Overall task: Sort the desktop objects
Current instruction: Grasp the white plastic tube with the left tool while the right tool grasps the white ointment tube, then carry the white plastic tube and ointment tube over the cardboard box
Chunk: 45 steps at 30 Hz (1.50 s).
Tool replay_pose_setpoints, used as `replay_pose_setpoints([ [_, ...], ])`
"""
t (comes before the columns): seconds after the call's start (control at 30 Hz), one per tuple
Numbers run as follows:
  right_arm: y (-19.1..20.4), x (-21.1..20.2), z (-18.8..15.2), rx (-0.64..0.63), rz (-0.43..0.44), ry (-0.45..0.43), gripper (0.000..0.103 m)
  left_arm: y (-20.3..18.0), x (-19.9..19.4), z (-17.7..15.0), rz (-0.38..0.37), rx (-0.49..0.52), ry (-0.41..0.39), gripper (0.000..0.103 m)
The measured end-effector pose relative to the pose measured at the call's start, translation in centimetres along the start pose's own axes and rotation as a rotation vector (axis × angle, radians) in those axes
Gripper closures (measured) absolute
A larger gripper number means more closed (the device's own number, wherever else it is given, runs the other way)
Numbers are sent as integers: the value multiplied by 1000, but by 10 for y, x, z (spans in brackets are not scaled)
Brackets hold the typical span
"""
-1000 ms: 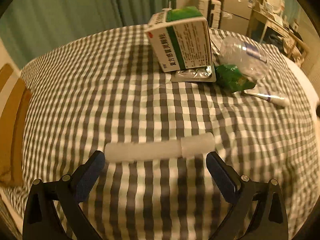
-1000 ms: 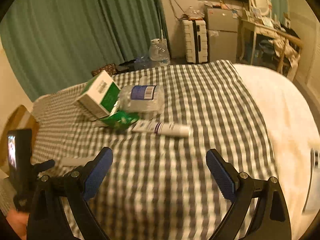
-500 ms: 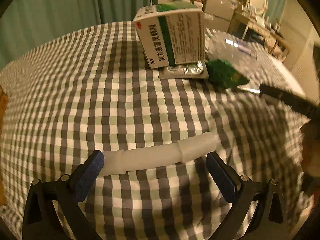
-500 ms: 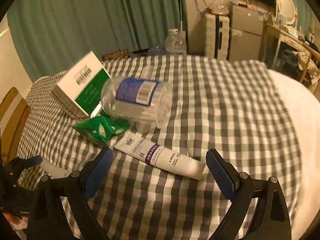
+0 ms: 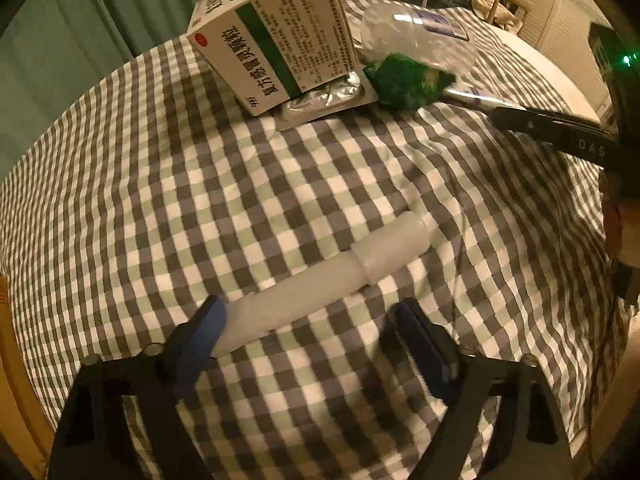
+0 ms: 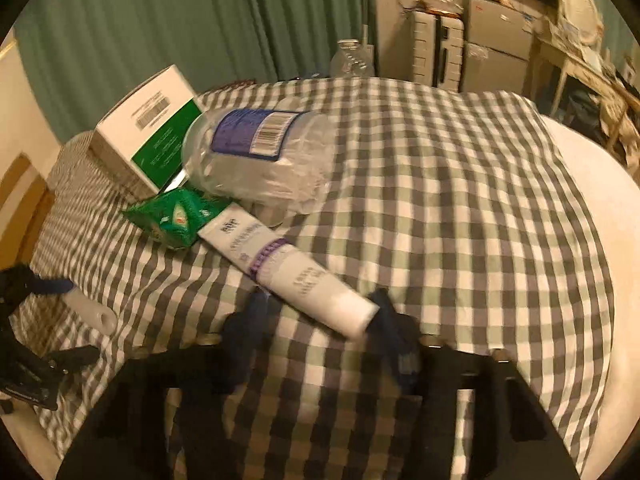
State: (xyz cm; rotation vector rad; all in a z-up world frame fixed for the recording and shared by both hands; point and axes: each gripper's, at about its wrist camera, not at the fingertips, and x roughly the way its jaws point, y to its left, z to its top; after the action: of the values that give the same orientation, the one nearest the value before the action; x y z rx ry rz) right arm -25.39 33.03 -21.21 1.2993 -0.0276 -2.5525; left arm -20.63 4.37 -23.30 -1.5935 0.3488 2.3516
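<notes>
Medicine box (image 5: 276,40) is showing Chinese print plus "999" in the left wrist view; the right wrist view is showing only its barcode face. Clear bottle (image 6: 256,160) is lying against it, blue label with barcode, text unreadable. Green sachet (image 6: 176,216) and white cream tube (image 6: 292,272) are lying in front (tube print too blurred to read). Right gripper (image 6: 320,320) is sitting with fingers apart, straddling the tube's cap end. Left gripper (image 5: 308,336) is also spread wide, left finger (image 5: 200,340) touching the frosted white tube (image 5: 320,280) on the checked cloth (image 5: 160,180). Blister pack (image 5: 332,100) is visible only in the left view.
</notes>
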Motion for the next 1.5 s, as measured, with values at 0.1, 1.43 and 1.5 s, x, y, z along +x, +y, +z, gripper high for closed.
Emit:
replay_pose_setpoints([
  [0.1, -11, -7, -1, 80, 80, -8, 72, 8, -3, -1, 52, 6, 12, 67],
  [1.43, 128, -223, 0, -66, 10, -192, 90, 114, -301, -57, 16, -185, -443, 97],
  [1.5, 125, -211, -6, -48, -7, -165, 72, 120, -299, -65, 24, -195, -441, 97],
])
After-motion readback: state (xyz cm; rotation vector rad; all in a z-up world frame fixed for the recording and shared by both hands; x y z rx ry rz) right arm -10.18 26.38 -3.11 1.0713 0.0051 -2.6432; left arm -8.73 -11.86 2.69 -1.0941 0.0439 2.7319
